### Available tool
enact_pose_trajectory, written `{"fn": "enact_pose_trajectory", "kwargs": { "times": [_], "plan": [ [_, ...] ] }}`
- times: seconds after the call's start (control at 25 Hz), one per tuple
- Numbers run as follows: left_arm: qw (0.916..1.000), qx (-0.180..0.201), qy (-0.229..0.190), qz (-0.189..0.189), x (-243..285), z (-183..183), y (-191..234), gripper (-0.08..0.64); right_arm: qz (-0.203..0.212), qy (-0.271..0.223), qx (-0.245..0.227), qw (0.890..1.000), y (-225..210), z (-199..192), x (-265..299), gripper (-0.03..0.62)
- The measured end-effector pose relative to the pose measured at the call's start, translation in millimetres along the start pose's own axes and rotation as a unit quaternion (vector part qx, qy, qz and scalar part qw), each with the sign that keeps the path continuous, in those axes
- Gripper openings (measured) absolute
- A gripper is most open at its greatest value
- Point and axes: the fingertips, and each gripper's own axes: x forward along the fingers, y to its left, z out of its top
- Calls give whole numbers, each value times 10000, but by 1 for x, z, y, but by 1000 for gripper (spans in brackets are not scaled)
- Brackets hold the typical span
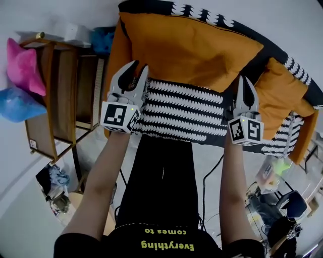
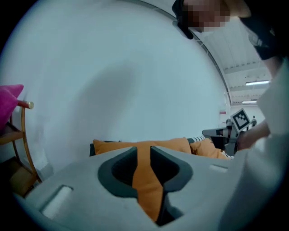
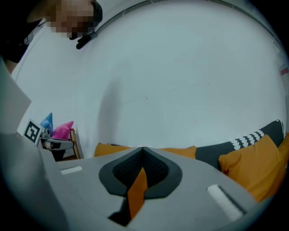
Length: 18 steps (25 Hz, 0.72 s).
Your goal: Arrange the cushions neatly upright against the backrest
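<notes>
Left gripper [image 1: 137, 70] is clamped on a fold of orange fabric. In the left gripper view [image 2: 143, 151] the strip of cloth fills the whole gap between the pads. Right gripper [image 1: 245, 83] is clenched too. Its tips meet in the right gripper view [image 3: 143, 151], with a thin sliver of the same orange cloth pinched just below them.

Both have hold of the big orange cushion [image 1: 192, 48], one at each near corner, left and right. It's a wide rectangle, and its long axis runs along the length of the sofa, so crosswise in the head view. It lies back toward the backrest [image 1: 202, 12] with its broad face turned up at the camera. From the gripper views its far edge reads as a level line with plain pale wall behind it.

The fabric looks matte and plain, soft enough to crease where it's pinched, and the corners are a bit pointy.

A second orange cushion [image 1: 275, 93] sits off to the right. It's smaller, in the same cloth, and tilted with one corner poking toward the big one.

The sofa seat [image 1: 181, 108] is black with rows of white scallop shapes, like fish scales, and the backrest rim has the same print.

Off to the left there's a wooden shelf [image 1: 55, 95] with a pink star-shaped pillow [image 1: 22, 65] and a blue pillow [image 1: 17, 103] beside it.
</notes>
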Motion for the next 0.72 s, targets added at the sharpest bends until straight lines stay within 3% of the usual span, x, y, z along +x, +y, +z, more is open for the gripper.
{"fn": "enact_pose_trajectory", "kwargs": {
  "times": [0.08, 0.16, 0.28, 0.44, 0.72],
  "plan": [
    [9998, 1, -175, 71, -12, 28, -5, 28, 98, -173, 20, 9998, 19, 30, -14, 11],
    [9995, 19, -278, 118, -30, 56, -11, 0, 196, -266, -66, 9994, 41, 57, -31, 11],
    [9992, 119, -376, 108, -60, 95, -19, 0, 327, -355, -164, 9987, 73, 93, -56, 11],
    [9992, 45, -402, -51, -92, 138, -31, 0, 439, -506, 38, 9977, 101, 138, -87, 11],
    [9985, 178, -360, -360, -133, 192, -59, 0, 253, -713, -4, 9971, 125, 190, -127, 11]
  ]
}}
